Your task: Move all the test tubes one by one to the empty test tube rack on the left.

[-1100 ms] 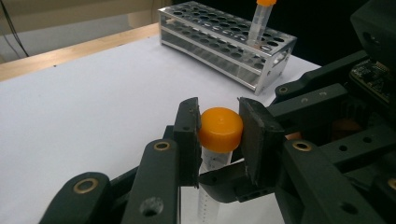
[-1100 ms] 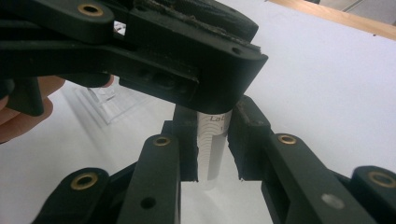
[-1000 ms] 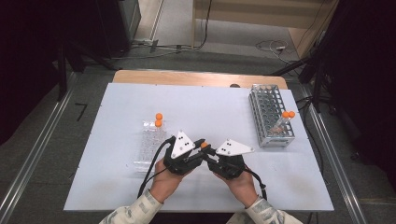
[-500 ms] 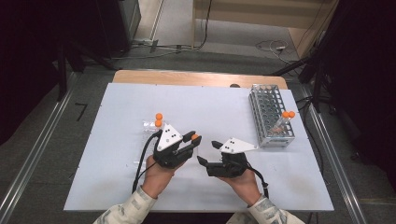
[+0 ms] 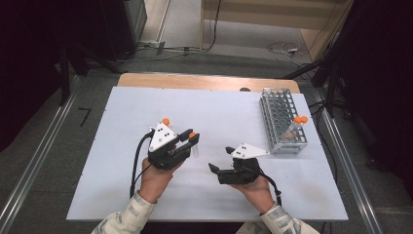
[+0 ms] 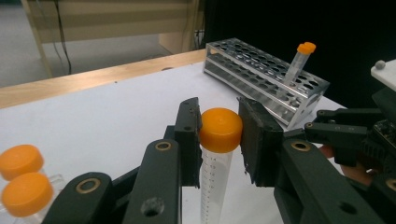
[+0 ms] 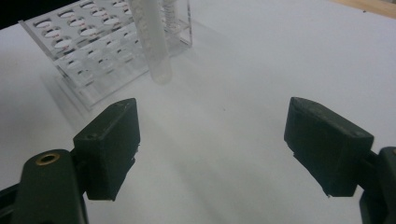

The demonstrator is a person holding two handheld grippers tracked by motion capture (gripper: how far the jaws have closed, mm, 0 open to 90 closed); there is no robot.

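1. Fingers of the left gripper (image 6: 219,140) are clamped on the orange cap of a clear graduated tube (image 6: 214,184), which hangs upright between them above the white table (image 5: 219,105); in the high view the same tube (image 5: 194,145) shows at the gripper's tip, just right of the grey plate
2. Right gripper (image 7: 212,144) has its jaws spread wide with nothing but bare table between them; they have just been opening
3. A second ago the two grippers were pressed together at the table's middle, both at the tube; half a second ago they had parted, and now the left hand (image 5: 155,178) has carried the tube further to the left and a little higher, while the right hand (image 5: 254,187) sits almost where it was
4. Clear plastic rack (image 7: 93,56) stands just beyond the held tube in the right gripper view, with two more orange-capped tubes (image 6: 21,179) in it, seen in the left gripper view
5. Metal rack (image 5: 282,122) stands unmoved at the table's right edge, well apart from both hands, with two orange-capped tubes (image 5: 296,127) leaning in it
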